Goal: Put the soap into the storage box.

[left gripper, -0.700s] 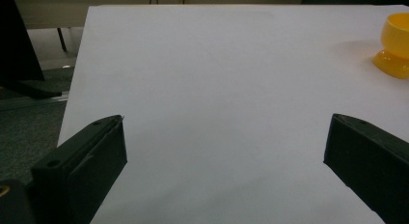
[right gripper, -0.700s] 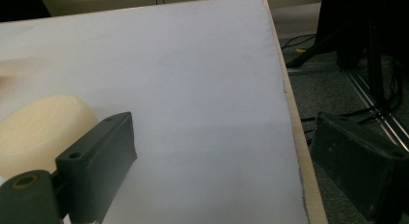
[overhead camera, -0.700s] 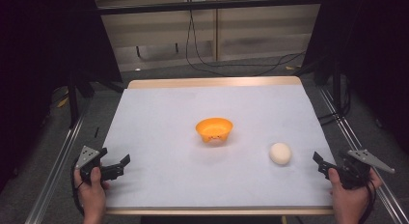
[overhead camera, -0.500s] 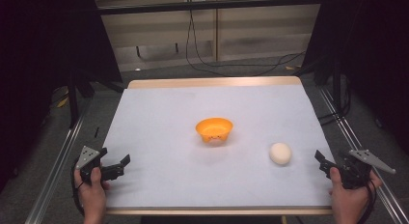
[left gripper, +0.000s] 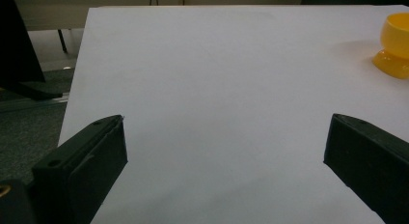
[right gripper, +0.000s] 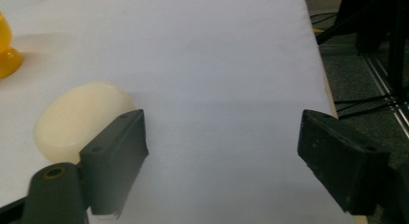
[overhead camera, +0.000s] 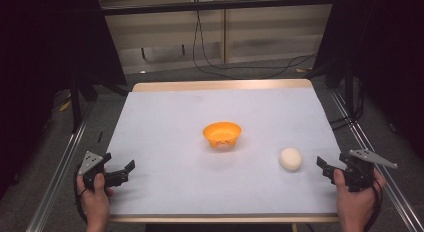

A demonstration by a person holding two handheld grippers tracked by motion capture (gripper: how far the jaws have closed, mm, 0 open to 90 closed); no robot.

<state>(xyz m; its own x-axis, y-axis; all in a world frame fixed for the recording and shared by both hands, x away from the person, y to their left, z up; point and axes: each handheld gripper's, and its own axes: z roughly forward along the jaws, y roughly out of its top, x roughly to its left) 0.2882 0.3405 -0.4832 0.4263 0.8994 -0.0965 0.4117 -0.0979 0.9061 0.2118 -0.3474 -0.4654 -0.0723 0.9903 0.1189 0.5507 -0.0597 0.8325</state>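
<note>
High view first: my left gripper [overhead camera: 122, 173] sits at the near left edge of the table [overhead camera: 165, 117], jaws apart, nothing between them. My right gripper [overhead camera: 326, 169] waits at the near right edge, jaws also spread and empty. The egg [overhead camera: 290, 158] lies just to the left of the right gripper, close but apart from it. The orange cup [overhead camera: 222, 134] stands upright farther out, between the two grippers and nearer the middle, well apart from both.

Left gripper view: both black jaws are wide open over bare white table, and the cup [left gripper: 394, 45] shows far off beyond the right jaw. Nothing for this hand to do yet, I'd say.

Right gripper view: jaws wide apart, and the egg [right gripper: 79, 120] sits beyond and outside the left jaw, partly hidden behind it, not between the two. The cup [right gripper: 7, 48] peeks in at the far left edge.

My read: the step is picking up the egg, likely for the cup. To do it well I should swing the right gripper left until the egg is centred between the jaws, come in low, and close gently across its middle, since a smooth round thing will likely roll or squirt out.
</note>
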